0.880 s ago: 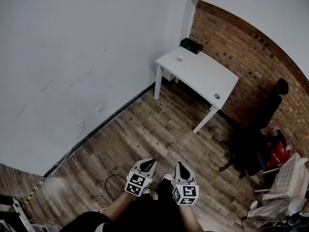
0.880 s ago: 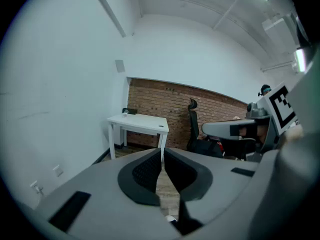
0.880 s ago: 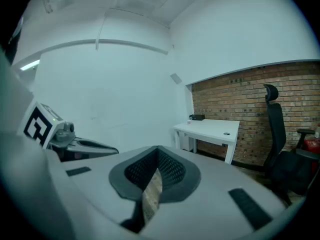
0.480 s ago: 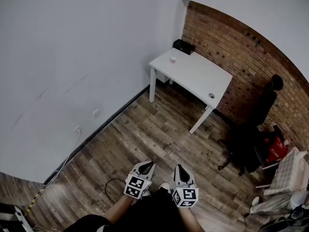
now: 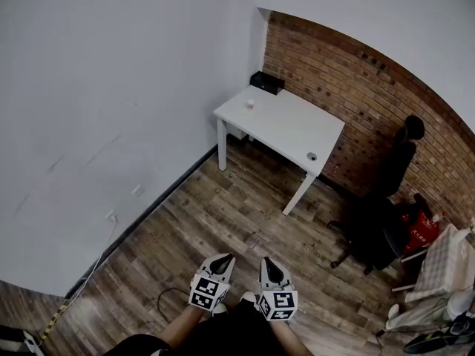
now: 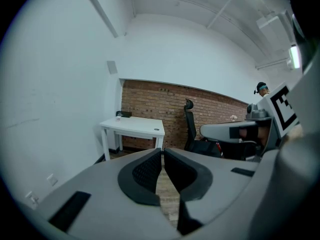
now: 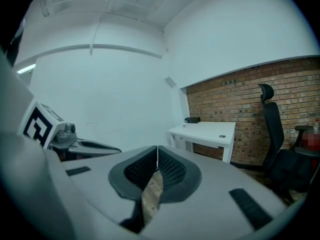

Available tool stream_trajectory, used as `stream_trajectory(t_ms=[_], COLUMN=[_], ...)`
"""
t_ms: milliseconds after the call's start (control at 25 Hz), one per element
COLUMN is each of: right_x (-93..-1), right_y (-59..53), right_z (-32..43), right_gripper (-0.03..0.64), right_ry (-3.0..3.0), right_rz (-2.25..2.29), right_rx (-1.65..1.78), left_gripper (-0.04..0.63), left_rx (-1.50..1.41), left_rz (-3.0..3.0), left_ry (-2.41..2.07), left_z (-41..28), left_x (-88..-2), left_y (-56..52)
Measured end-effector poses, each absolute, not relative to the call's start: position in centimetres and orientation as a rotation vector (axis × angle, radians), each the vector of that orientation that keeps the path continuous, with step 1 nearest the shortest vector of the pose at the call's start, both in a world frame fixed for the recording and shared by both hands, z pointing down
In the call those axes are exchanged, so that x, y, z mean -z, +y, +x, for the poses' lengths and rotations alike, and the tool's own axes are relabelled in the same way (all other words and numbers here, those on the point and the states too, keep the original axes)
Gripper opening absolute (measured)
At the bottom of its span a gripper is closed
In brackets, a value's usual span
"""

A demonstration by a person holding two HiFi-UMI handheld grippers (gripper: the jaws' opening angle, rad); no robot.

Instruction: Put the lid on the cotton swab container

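Far across the room a white table (image 5: 286, 128) stands in the corner. A small pale container (image 5: 249, 103) sits near its far left end, too small to make out. A small round object (image 5: 312, 156) lies near the table's near right corner. The same table (image 6: 132, 126) shows in the left gripper view, and the table (image 7: 206, 132) shows again in the right gripper view. My left gripper (image 5: 225, 259) and right gripper (image 5: 266, 262) hang side by side low in the head view, over the wooden floor. Both are shut with nothing between the jaws.
A black box (image 5: 266, 82) sits at the table's back edge against the brick wall (image 5: 349, 95). A black office chair (image 5: 382, 213) stands right of the table. A cable (image 5: 167, 288) lies on the plank floor near my feet.
The table has slid left and slightly down in the head view as the view turned. Both grippers sit a little lower in the frame, still shut and side by side.
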State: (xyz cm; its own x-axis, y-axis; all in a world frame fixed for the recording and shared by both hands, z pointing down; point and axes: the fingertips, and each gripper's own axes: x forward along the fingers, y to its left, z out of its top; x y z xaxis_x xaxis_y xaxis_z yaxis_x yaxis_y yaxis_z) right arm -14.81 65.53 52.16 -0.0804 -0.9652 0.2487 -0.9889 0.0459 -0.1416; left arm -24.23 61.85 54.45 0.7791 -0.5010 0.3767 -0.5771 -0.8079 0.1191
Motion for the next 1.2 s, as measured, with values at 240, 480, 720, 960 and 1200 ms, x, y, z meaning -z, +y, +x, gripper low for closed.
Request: stream_trajectory(t_ms=[240, 480, 720, 960, 1200], right_x=[-52.5, -52.7, -52.8, -52.4, -52.4], right_y=[63.9, 62.5, 62.1, 61.3, 60.2], right_z=[-12.2, -9.8, -7.1, -4.5, -3.6], right_gripper=[0.021, 0.021, 0.021, 0.023, 0.022], right_ry=[-2.230, -2.250, -2.272, -2.291, -2.304], right_rz=[2.061, 2.038, 2.011, 2.005, 1.993], right_rx=[-0.436, -0.451, -0.453, -0.451, -0.464], left_gripper=[0.031, 0.031, 0.031, 0.031, 0.031], left_rx=[-0.465, -0.490, -0.493, -0.495, -0.489], left_rz=[2.738, 2.724, 2.726, 2.706, 2.699], left_ry=[-0.876, -0.916, -0.983, -1.028, -1.052], left_z=[-21.6, -19.6, -17.6, -16.1, -15.3], left_x=[-54.1, -54.2, -54.5, -54.3, -54.1], left_y=[60.4, 59.2, 58.8, 58.4, 56.6])
